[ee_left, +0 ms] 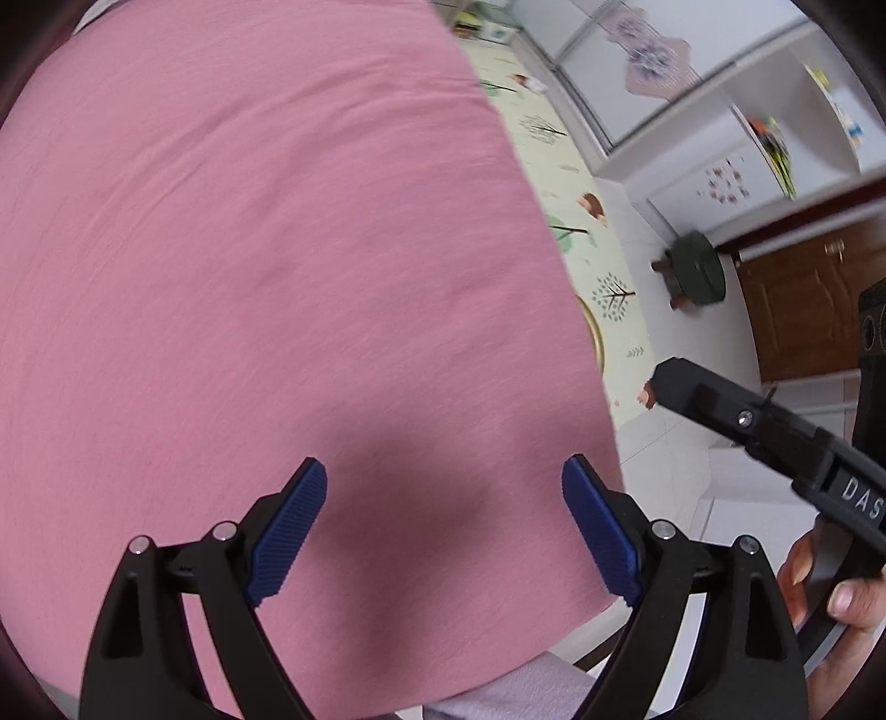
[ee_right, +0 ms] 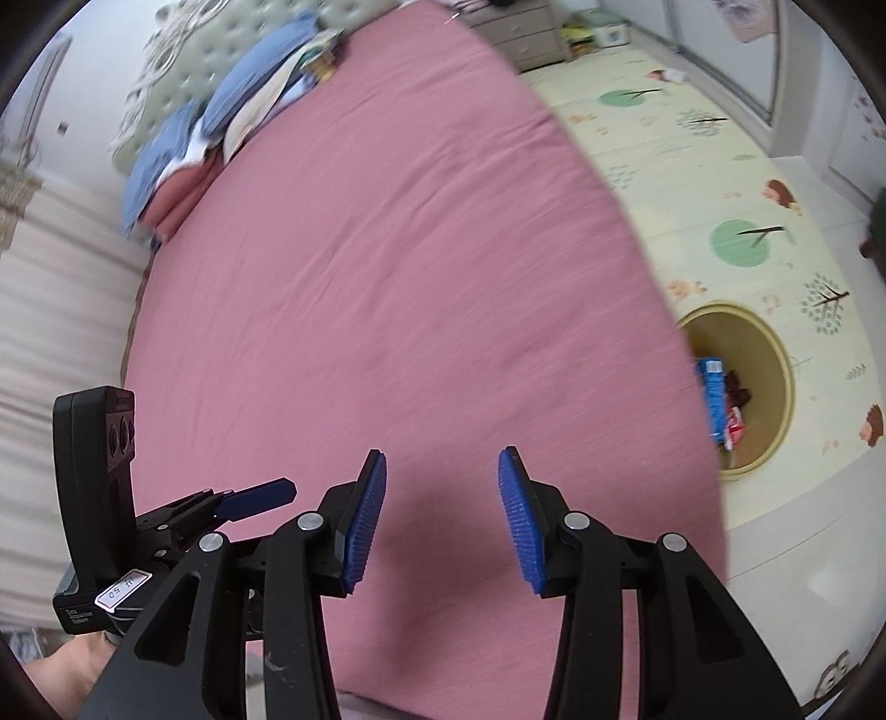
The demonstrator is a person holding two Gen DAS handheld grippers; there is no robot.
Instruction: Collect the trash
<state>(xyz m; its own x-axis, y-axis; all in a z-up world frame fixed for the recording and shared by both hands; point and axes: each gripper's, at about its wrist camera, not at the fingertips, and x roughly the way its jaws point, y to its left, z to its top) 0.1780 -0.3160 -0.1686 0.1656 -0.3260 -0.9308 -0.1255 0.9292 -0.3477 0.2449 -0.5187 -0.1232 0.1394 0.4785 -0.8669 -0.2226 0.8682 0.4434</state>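
Landmark: bed (ee_right: 354,266). Pillows (ee_right: 221,127) stacked at its far end, against the headboard (ee_right: 183,55). Play mat (ee_right: 736,183) on the floor along the bed's right side. Bin (ee_right: 769,354) stands on the mat, just beside the bed's right edge; wrappers (ee_right: 720,404) lie inside it. Stool (ee_left: 695,268) beyond the mat, well apart from the bed. Dresser (ee_right: 526,33) past the bed's far right corner.

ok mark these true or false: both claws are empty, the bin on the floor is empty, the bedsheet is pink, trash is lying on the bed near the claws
1. Both claws, left claw and right claw, are open and empty: true.
2. The bin is empty: false, it holds wrappers.
3. The bedsheet is pink: true.
4. Trash lies on the bed near the claws: false, the sheet there is bare.
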